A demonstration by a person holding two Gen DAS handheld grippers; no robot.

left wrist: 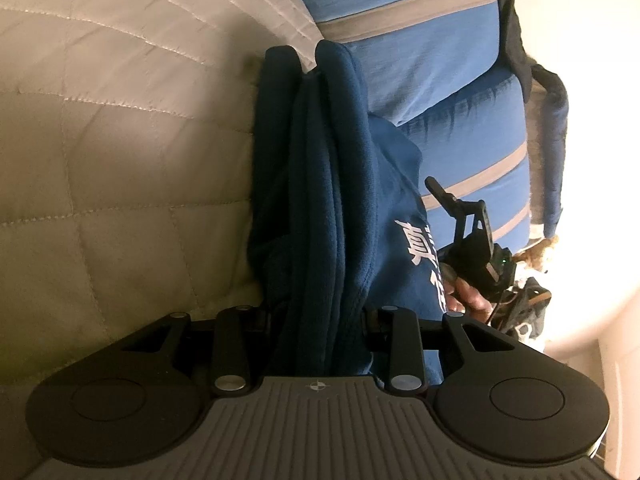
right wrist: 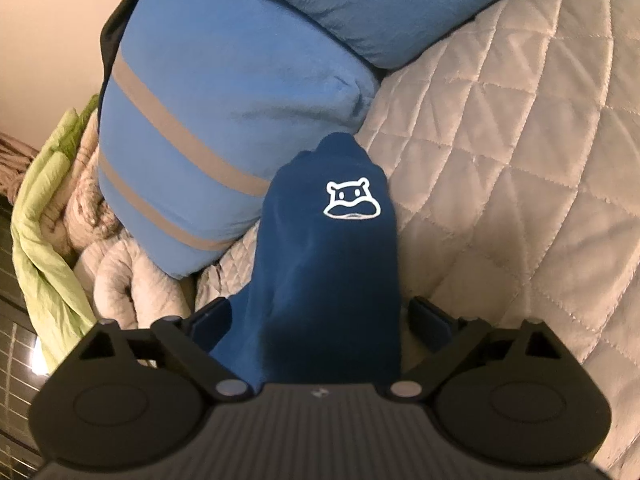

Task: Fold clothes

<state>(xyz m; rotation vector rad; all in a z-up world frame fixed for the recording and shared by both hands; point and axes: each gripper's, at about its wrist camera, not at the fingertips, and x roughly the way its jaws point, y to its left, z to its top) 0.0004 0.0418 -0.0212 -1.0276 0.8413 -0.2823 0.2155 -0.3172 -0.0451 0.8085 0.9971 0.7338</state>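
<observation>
My left gripper [left wrist: 308, 184] is closed on a thick bunch of the dark blue sweatshirt [left wrist: 320, 200] — the folds run between its fingers, and the jaws stand part-way in because the cloth fills them. The garment hangs and drapes from there down toward the quilted bedspread [left wrist: 100, 140], with the white lettering showing on the side toward the striped blue pillow [left wrist: 440, 60].

My right gripper [right wrist: 320, 316] has its jaws wide, and the same sweatshirt [right wrist: 324, 260] lies between them without either pad pressing it; I would call that a loose straddle, not a hold. The white animal-face print [right wrist: 351, 200] faces the right camera, beyond the fingers. In the left camera I can see the right gripper [left wrist: 460, 216] just beside the cloth, with the person's hand [left wrist: 468, 292] on its handle.

This reads as soft, fairly heavy fleece — it will sag, bunch and slide off anything but a firm pinch. I judge the best hold for the right side is a single edge or seam near the hem, not the thick middle, so the layers spread flat on the bedspread [right wrist: 500, 160] rather than rolling up.
</observation>
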